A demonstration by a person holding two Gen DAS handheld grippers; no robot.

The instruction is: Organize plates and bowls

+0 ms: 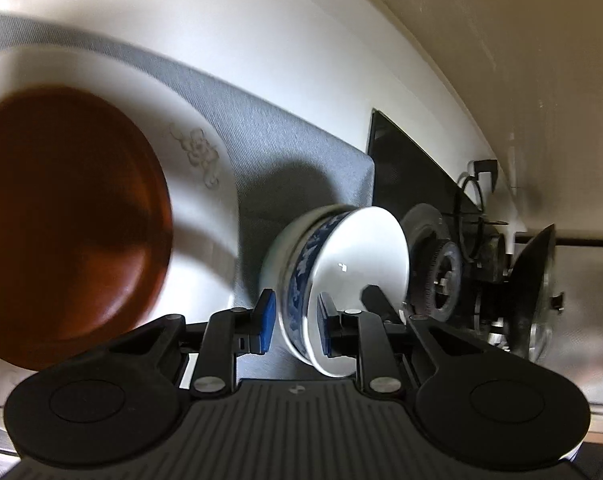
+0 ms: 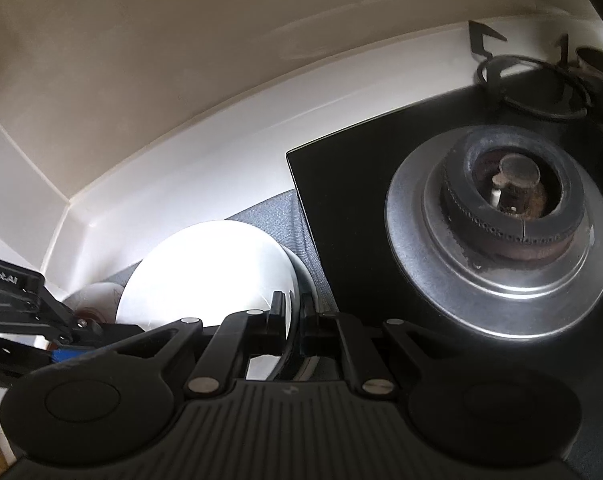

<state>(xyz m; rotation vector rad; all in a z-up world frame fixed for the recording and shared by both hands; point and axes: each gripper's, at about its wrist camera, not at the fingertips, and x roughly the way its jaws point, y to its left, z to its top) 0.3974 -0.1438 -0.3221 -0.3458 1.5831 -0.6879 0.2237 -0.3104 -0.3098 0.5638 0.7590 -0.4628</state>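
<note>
The left tongs (image 1: 293, 326) pinch the rim of a blue-patterned bowl (image 1: 341, 276), with a brown-centred plate (image 1: 73, 216) at nine o'clock. The right tongs (image 2: 295, 320) are pressed together on a white bowl (image 2: 205, 276).

1. Brown dish (image 1: 67, 220): blurred, cut by the left edge of the left wrist view; its lower rim is hidden behind the gripper body.
2. White plate (image 1: 205, 208) beneath it: floral mark smeared, outline partly hidden.
3. Blue-patterned bowl (image 1: 301, 280): lower rim hidden.
4. Pot support (image 2: 533, 84): cut off at the right edge.
5. White bowl (image 2: 205, 276): interior overexposed, detail unreadable.
</note>
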